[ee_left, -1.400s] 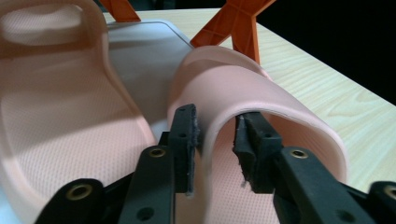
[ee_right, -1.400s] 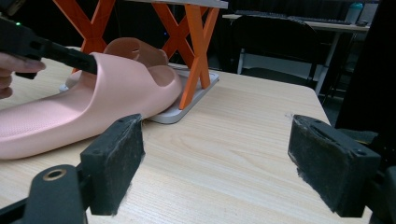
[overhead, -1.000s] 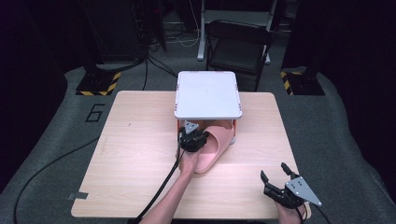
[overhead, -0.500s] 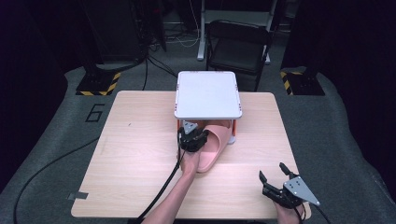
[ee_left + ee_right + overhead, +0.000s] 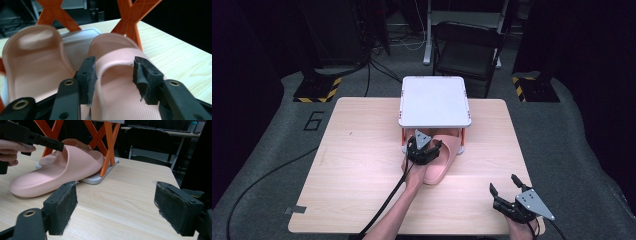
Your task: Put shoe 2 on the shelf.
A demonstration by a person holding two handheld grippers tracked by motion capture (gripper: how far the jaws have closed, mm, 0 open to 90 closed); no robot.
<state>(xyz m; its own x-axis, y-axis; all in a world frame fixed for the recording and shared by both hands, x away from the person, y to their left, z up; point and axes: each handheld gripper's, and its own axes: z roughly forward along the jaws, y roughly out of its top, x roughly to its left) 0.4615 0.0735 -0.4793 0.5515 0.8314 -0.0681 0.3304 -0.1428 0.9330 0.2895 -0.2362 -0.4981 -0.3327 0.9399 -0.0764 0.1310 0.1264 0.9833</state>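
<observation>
A pink slipper [image 5: 439, 169] lies on the wooden table [image 5: 357, 150] with its toe end under a small rack [image 5: 434, 100] that has a white top and orange X-shaped legs [image 5: 107, 147]. My left gripper [image 5: 424, 150] is shut on this slipper's strap [image 5: 117, 58], one jaw on each side. A second pink slipper [image 5: 35, 65] rests to its left on the rack's white base tray [image 5: 75, 42]. My right gripper [image 5: 503, 183] stands open near the table's front right edge, nothing between its pads [image 5: 62, 205]. It faces the held slipper [image 5: 60, 167].
A black chair [image 5: 472, 50] stands behind the table, and dark equipment and cables lie on the floor beyond. A black cable [image 5: 384, 207] trails from the left gripper along the forearm. Bare tabletop stretches to the left of the rack [image 5: 362, 130].
The left gripper has pushed the held slipper slightly farther toward the rack. The right gripper has stayed nearly still at the front right.
</observation>
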